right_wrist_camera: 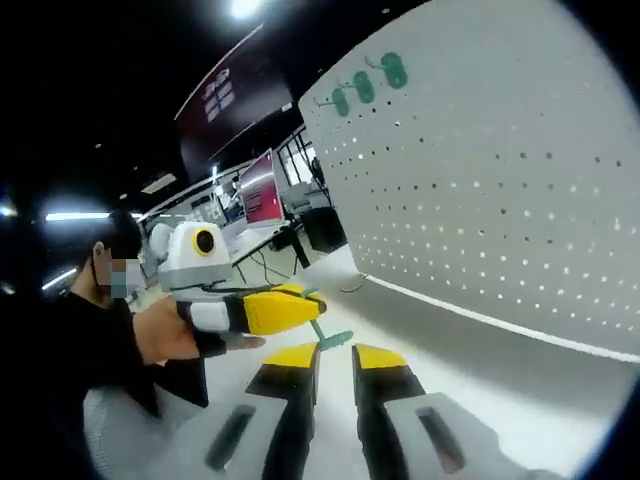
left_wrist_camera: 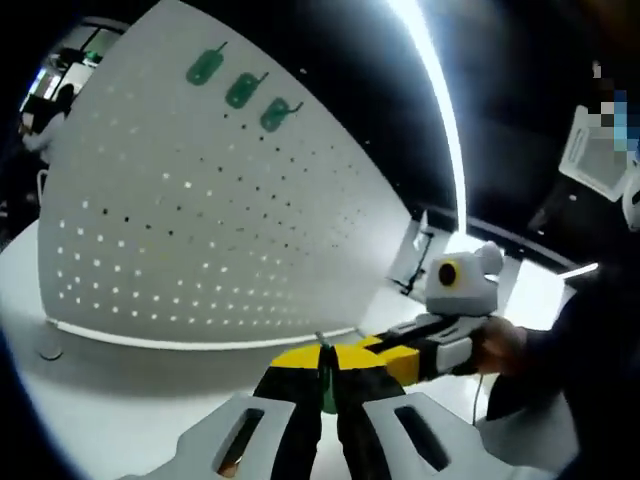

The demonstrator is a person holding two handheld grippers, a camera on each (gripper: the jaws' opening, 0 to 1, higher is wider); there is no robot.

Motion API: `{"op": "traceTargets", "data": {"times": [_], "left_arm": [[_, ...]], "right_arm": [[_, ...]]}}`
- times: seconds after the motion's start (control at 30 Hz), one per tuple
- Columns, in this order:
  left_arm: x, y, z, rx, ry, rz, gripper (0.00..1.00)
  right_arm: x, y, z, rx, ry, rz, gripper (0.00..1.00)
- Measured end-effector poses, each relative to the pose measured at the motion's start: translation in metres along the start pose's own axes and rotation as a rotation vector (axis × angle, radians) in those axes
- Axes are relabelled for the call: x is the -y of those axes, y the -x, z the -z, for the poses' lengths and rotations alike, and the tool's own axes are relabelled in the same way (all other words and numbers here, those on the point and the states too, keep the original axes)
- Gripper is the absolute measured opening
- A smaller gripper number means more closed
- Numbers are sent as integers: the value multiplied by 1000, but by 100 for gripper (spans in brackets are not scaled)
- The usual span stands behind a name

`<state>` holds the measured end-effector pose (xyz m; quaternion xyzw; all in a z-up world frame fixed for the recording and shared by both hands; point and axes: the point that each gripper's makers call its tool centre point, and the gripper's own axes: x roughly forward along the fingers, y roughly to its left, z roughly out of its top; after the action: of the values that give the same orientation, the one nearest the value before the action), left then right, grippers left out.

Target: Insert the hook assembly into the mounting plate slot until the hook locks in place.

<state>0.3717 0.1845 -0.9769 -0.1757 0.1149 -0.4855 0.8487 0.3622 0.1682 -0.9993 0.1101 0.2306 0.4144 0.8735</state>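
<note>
A small green hook (left_wrist_camera: 326,382) stands upright between my left gripper's (left_wrist_camera: 326,372) yellow-tipped jaws, which are shut on it. In the right gripper view the left gripper (right_wrist_camera: 296,304) comes in from the left, held by a hand, with the green hook (right_wrist_camera: 330,337) sticking out of its tips. My right gripper (right_wrist_camera: 335,362) sits just under that hook, its jaws a little apart with nothing between them. It enters the left gripper view from the right as the right gripper (left_wrist_camera: 405,362). The white perforated mounting plate (left_wrist_camera: 200,230) stands behind, also seen as the plate (right_wrist_camera: 500,200).
Three green hooks hang in a row near the plate's top: hooks (left_wrist_camera: 245,90) and hooks (right_wrist_camera: 363,87). The plate stands on a white table (left_wrist_camera: 110,400). A person in dark clothes (right_wrist_camera: 70,350) is close by. Desks and monitors (right_wrist_camera: 260,190) lie beyond.
</note>
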Motion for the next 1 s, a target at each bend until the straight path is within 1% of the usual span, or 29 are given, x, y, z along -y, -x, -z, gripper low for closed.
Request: {"op": "traceTargets", "data": {"times": [0.1, 0.23, 0.4, 0.5, 0.67, 0.87, 0.93, 1.0], "left_arm": [[2, -1, -4, 16, -28, 7, 2], [8, -2, -6, 23, -50, 27, 2], [14, -5, -5, 6, -111, 36, 2], [15, -6, -5, 3, -120, 47, 2], [20, -8, -5, 0, -162, 63, 2], [21, -8, -2, -15, -195, 57, 2], [21, -9, -1, -23, -209, 50, 2], [19, -10, 2, -36, -227, 35, 3]], "right_arm": [[0, 0, -1, 15, -67, -11, 11], [-1, 1, -4, 38, -123, -27, 11], [-1, 1, -2, 41, -182, -43, 10], [1, 2, -5, 56, -221, -46, 8], [2, 4, -6, 62, -280, -61, 6], [6, 6, -8, 89, -289, -46, 3], [8, 7, -9, 92, -276, -40, 3], [10, 8, -12, 109, -255, -21, 2]]}}
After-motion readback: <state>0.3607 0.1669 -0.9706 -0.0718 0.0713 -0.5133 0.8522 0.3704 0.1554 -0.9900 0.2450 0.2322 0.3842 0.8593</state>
